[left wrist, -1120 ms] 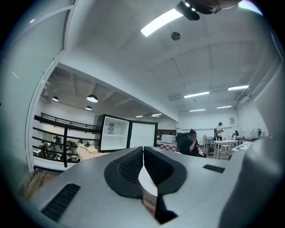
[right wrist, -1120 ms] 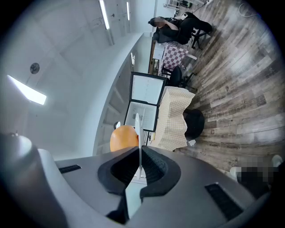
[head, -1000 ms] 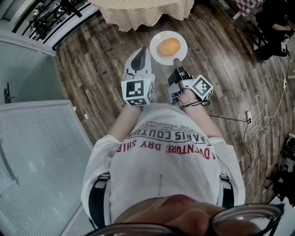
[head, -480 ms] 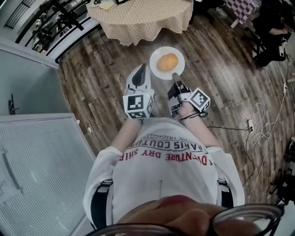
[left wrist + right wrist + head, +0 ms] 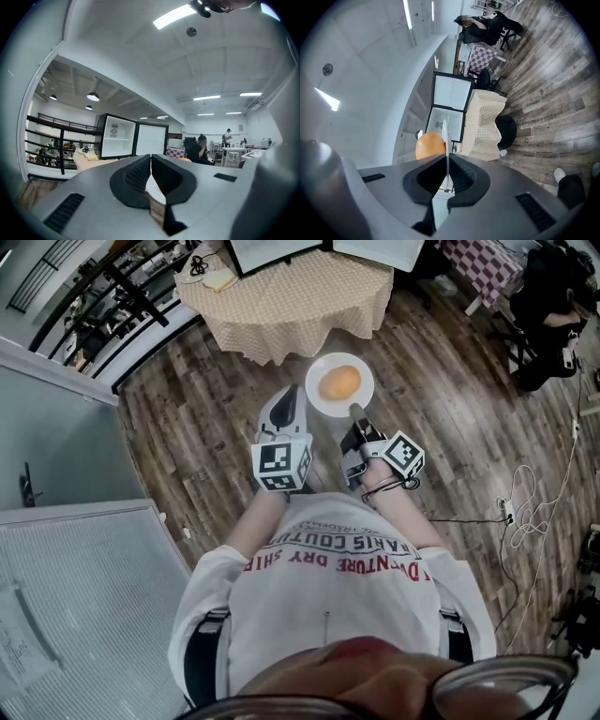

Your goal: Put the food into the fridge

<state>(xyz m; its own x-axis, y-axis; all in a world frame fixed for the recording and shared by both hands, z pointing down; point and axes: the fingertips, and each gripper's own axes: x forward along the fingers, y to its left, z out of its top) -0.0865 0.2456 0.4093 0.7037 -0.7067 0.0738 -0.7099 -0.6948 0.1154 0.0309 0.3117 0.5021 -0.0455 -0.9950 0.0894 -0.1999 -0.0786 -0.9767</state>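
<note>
A white plate point(image 5: 317, 401) carries a round orange piece of food point(image 5: 339, 382) out in front of me. My right gripper point(image 5: 357, 413) is shut on the plate's near rim and holds it level above the wooden floor. In the right gripper view the plate point(image 5: 446, 133) shows edge-on between the jaws, with the food point(image 5: 430, 146) to its left. My left gripper point(image 5: 287, 396) is shut and holds nothing, just left of the plate. The black fridge point(image 5: 134, 138) stands open beyond a table, its white inside showing, also in the right gripper view point(image 5: 450, 105).
A round table with a checked cloth point(image 5: 291, 292) stands between me and the fridge. A metal railing point(image 5: 112, 296) runs at the far left. Cables point(image 5: 525, 502) lie on the floor at the right. A person sits on a chair point(image 5: 553, 296) at the far right.
The view has moved forward: the table now shows fully and the fridge's open doors appear at the top. Both grippers keep their hold and spacing.
</note>
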